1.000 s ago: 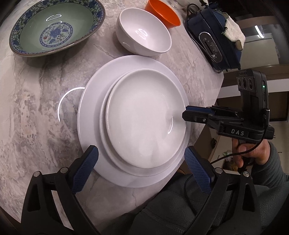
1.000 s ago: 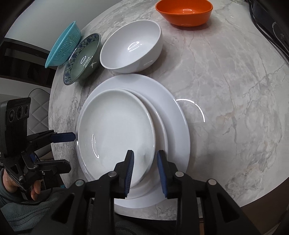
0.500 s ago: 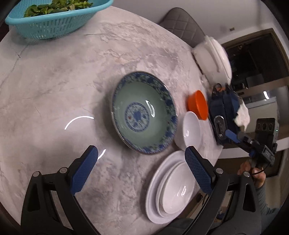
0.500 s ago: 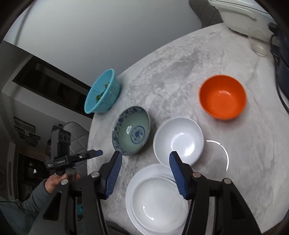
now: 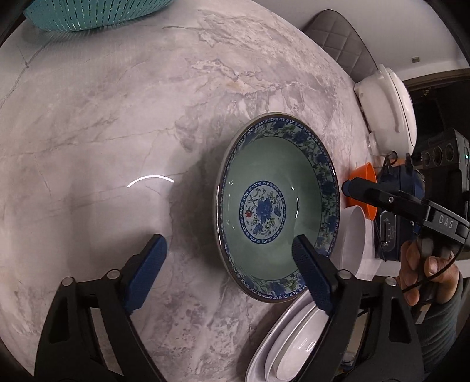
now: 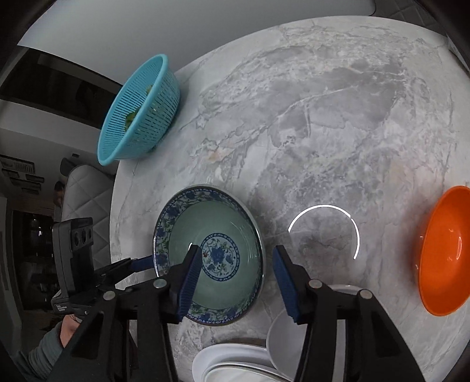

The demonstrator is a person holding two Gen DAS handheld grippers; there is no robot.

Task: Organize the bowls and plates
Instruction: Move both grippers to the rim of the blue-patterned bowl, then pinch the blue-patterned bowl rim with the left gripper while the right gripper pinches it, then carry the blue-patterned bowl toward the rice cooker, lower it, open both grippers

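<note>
A green bowl with a blue flowered rim (image 5: 273, 205) (image 6: 210, 254) stands on the marble table. My left gripper (image 5: 232, 271) is open and empty, just left of and above the bowl's near rim. My right gripper (image 6: 238, 274) is open and empty, above the bowl's right half. Stacked white plates (image 5: 290, 349) (image 6: 232, 363) lie at the near table edge. A white bowl (image 5: 354, 235) (image 6: 280, 341) stands beside them, and an orange bowl (image 5: 362, 188) (image 6: 443, 252) farther right.
A teal colander (image 6: 138, 108) (image 5: 97, 13) with greens stands at the table's far left. A white rice cooker (image 5: 387, 108) and a dark blue appliance (image 5: 399, 211) are at the right edge. Bare marble (image 6: 323, 117) spreads beyond the bowls.
Both grippers have left the stacked plates, risen, and come down toward the green bowl. The right gripper has opened from nearly shut. The plates stay stacked.
</note>
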